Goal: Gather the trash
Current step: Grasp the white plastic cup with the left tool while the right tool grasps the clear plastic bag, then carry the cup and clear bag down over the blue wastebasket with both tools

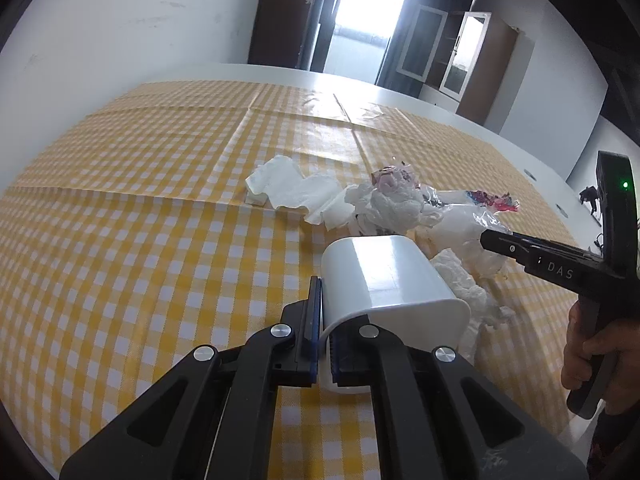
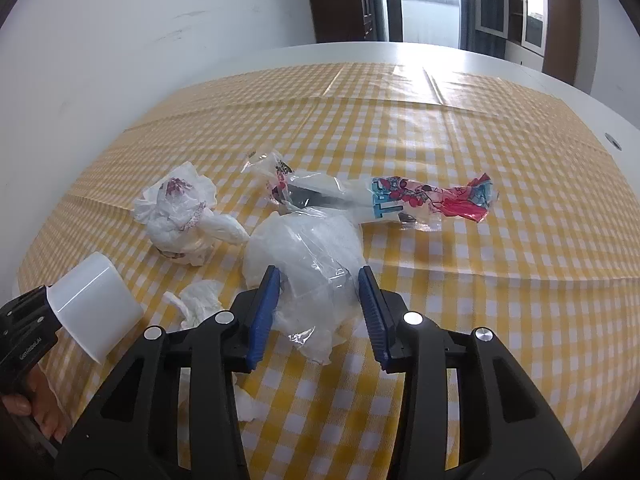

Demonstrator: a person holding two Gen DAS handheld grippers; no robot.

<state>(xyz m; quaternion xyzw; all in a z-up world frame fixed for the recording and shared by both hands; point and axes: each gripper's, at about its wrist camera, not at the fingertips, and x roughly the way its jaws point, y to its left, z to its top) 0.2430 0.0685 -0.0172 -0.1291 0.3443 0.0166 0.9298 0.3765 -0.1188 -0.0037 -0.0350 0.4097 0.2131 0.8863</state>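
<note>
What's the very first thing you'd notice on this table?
A heap of rubbish in the middle of the yellow-and-white checked tablecloth: crumpled clear plastic bag, white tissues, a bright red-and-blue wrapper. The left gripper pinches a tipped white plastic bin beside it.

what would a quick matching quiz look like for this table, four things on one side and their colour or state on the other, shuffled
Things:
1. white bin
2. left hand-held gripper
3. clear plastic bag
4. printed wrapper

States:
A. crumpled, lying between the open blue pads of the right hand-held gripper
B. red, pink and blue, lying flat on the checked tablecloth
C. tipped towards the trash, gripped by its rim
D. shut on a thin white rim

Pairs: 1-C, 2-D, 3-A, 4-B
</note>
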